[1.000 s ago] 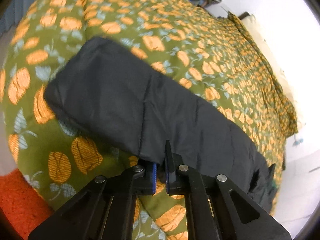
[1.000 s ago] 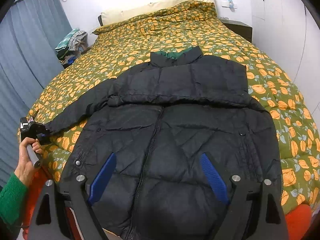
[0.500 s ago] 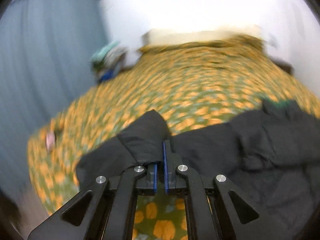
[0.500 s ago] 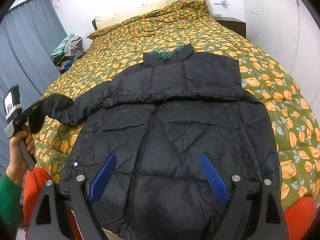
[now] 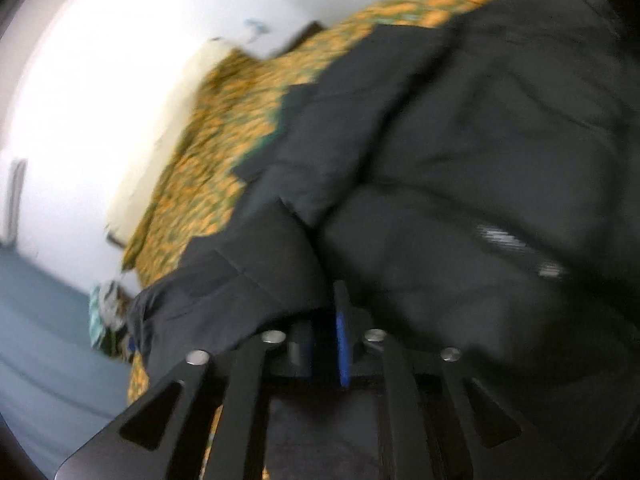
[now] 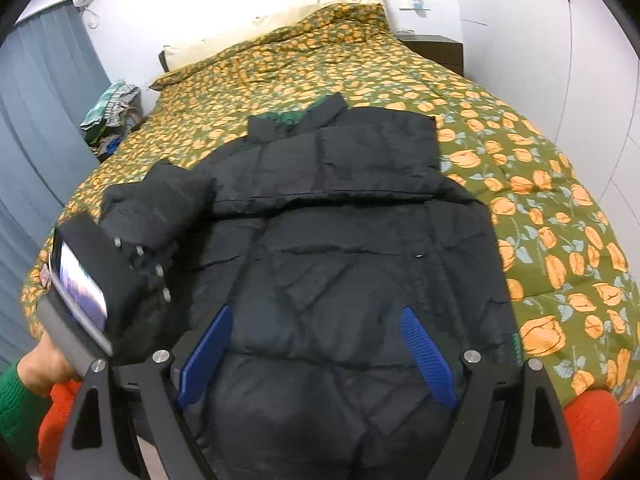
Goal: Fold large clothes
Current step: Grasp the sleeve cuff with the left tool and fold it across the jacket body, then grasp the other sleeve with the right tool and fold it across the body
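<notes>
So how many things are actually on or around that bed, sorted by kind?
Black puffer jacket: 1
Flowered bedspread: 1
Cream pillow: 1
Pile of clothes beside the bed: 1
Dark nightstand: 1
Handheld grippers, left gripper and right gripper: 2
Total: 7
</notes>
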The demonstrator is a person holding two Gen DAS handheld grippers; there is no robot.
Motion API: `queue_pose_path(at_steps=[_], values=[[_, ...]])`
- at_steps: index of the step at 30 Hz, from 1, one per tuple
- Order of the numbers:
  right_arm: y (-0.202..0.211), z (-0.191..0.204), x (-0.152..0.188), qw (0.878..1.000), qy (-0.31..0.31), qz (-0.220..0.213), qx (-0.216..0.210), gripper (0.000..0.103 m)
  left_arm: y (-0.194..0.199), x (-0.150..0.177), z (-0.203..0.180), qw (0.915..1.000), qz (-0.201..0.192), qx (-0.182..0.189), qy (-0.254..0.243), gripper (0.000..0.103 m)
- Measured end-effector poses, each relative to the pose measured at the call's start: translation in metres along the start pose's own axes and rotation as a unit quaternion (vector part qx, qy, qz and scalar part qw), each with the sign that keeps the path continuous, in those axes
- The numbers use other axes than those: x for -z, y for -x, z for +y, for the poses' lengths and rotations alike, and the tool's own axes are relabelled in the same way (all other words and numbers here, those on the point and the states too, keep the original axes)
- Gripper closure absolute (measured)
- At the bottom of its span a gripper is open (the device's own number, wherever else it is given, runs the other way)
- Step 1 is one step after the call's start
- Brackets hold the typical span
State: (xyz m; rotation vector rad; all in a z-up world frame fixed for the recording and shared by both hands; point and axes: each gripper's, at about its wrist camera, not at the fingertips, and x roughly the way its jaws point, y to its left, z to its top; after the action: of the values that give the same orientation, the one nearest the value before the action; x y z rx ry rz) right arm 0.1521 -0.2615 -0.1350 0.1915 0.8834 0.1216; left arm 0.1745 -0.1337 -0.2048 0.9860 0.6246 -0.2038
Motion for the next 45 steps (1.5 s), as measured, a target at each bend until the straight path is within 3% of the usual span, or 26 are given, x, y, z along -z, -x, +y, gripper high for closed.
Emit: queue_pose_path(at_steps=[1,3,4,7,10,13,15,17,22,25,27,29,30,31,32,33,34,35,36,39,42,45], values=[[-0.001,-0.003,-0.002,1.0,0.0,0.001,0.002,0.015,0.006,0.001,-0.003,0.9999,-0.003,0.01,0.0,0.054],[-0.005,-0.006,-0.01,1.0,0.005,-0.001,0.003,0.015,0.021,0.005,0.001,0.9995,-0.013,0.021,0.017,0.03],[-0.005,-0.006,-0.013,1.0,0.009,-0.001,0.004,0.015,0.029,0.008,0.004,0.9991,-0.017,0.029,0.027,0.024],[-0.012,0.004,-0.027,0.999,0.042,0.004,-0.011,0.015,0.046,0.01,0.005,0.9979,-0.021,0.052,0.034,0.015],[-0.023,0.027,-0.044,0.996,0.079,0.018,-0.048,0.015,0.061,0.015,0.001,0.996,-0.021,0.081,0.032,0.015],[-0.031,0.07,-0.057,0.983,0.163,0.022,-0.077,0.015,0.074,0.028,0.006,0.9889,-0.01,0.13,0.072,0.015],[-0.037,0.105,-0.06,0.967,0.236,0.02,-0.091,0.015,0.079,0.04,0.016,0.9812,0.004,0.158,0.111,0.015],[-0.043,0.143,-0.054,0.943,0.313,0.018,-0.109,0.015,0.088,0.059,0.028,0.9704,0.023,0.182,0.157,0.015],[-0.064,0.222,-0.025,0.896,0.425,0.005,-0.127,0.015,0.102,0.097,0.059,0.9465,0.051,0.195,0.252,0.015],[-0.086,0.257,0.009,0.857,0.509,-0.04,-0.064,0.015,0.113,0.115,0.075,0.9315,0.058,0.195,0.302,0.015],[-0.109,0.271,0.033,0.823,0.565,-0.052,-0.018,0.015,0.12,0.127,0.084,0.9231,0.06,0.189,0.329,0.015],[-0.128,0.274,0.045,0.803,0.592,-0.063,0.031,0.015,0.123,0.136,0.089,0.918,0.062,0.181,0.347,0.015],[-0.134,0.273,0.046,0.802,0.592,-0.064,0.039,0.015,0.124,0.141,0.09,0.916,0.065,0.176,0.355,0.015],[-0.135,0.27,0.045,0.806,0.587,-0.063,0.038,0.016,0.124,0.144,0.09,0.9144,0.07,0.171,0.36,0.015],[-0.132,0.264,0.036,0.825,0.561,-0.059,0.022,0.021,0.123,0.147,0.09,0.9123,0.075,0.167,0.366,0.015],[-0.124,0.258,0.024,0.848,0.526,-0.058,-0.001,0.045,0.12,0.151,0.092,0.9101,0.078,0.166,0.372,0.015],[-0.116,0.254,0.014,0.866,0.497,-0.059,-0.015,0.061,0.12,0.155,0.095,0.9068,0.079,0.166,0.379,0.015],[-0.104,0.246,-0.001,0.888,0.454,-0.067,-0.025,0.087,0.118,0.156,0.097,0.9016,0.079,0.17,0.39,0.015],[-0.095,0.239,-0.011,0.9,0.428,-0.076,-0.031,0.102,0.12,0.164,0.102,0.8977,0.078,0.173,0.398,0.015],[-0.061,0.206,-0.06,0.939,0.32,-0.102,-0.067,0.103,0.111,0.167,0.112,0.8878,0.079,0.177,0.417,0.015],[-0.04,0.172,-0.101,0.958,0.244,-0.132,-0.07,0.103,0.108,0.163,0.117,0.8841,0.076,0.174,0.427,0.015],[-0.04,0.139,-0.135,0.972,0.199,-0.103,-0.065,0.101,0.107,0.163,0.118,0.8823,0.068,0.174,0.432,0.015]])
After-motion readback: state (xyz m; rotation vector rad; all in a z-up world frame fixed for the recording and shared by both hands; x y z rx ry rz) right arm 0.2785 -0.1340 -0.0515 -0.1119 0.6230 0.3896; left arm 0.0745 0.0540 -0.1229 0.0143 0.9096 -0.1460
